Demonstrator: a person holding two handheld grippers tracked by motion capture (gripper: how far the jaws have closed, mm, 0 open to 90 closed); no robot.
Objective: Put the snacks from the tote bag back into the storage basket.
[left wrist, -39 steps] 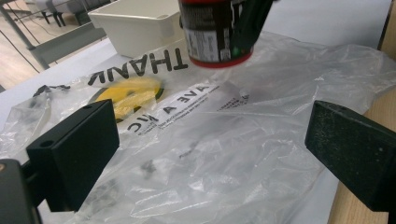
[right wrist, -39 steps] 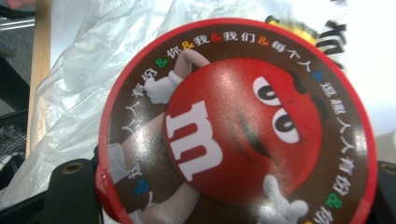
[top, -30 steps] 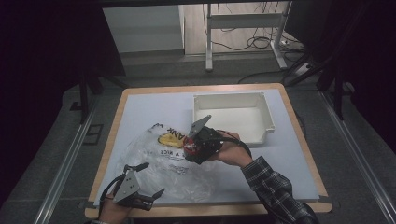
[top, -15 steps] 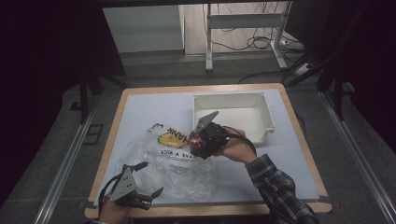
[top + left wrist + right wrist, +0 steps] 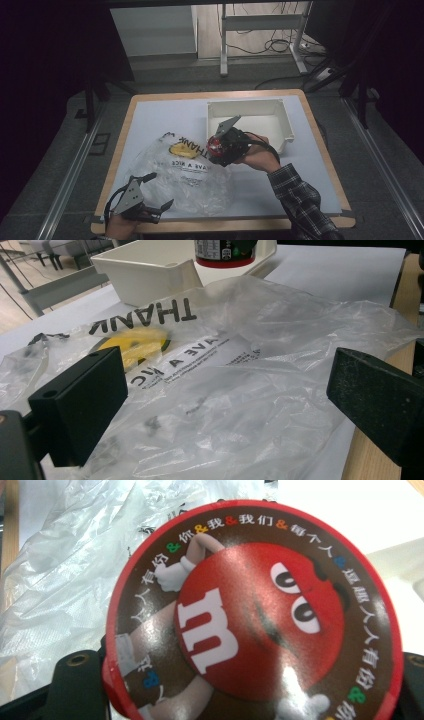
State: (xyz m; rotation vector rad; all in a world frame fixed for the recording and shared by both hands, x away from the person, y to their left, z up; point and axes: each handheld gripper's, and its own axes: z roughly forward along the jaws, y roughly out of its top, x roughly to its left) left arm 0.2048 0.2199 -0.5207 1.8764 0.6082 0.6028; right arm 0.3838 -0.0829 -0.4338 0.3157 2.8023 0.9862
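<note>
A clear plastic bag (image 5: 185, 172) printed with THANK and a yellow smiley lies crumpled on the table's left half. My right gripper (image 5: 216, 146) is shut on a round red M&M's candy tub (image 5: 215, 145), held above the bag's right edge, close to the white bin (image 5: 247, 122). In the right gripper view the tub's lid (image 5: 255, 615) faces the camera between the black jaws. My left gripper (image 5: 159, 192) is open at the front edge, its jaws spread either side of the bag (image 5: 225, 390) without touching it. The tub's base (image 5: 225, 252) hangs at the top of the left gripper view.
The white rectangular bin sits at the back right of the blue-grey table mat (image 5: 165, 117). The wooden table rim (image 5: 220, 225) runs along the front. A checked sleeve (image 5: 300, 200) reaches in from the lower right. Dark floor, rails and cables surround the table.
The right gripper has carried the tub a little to the right and back, toward the bin. The left gripper has barely shifted at the front edge.
</note>
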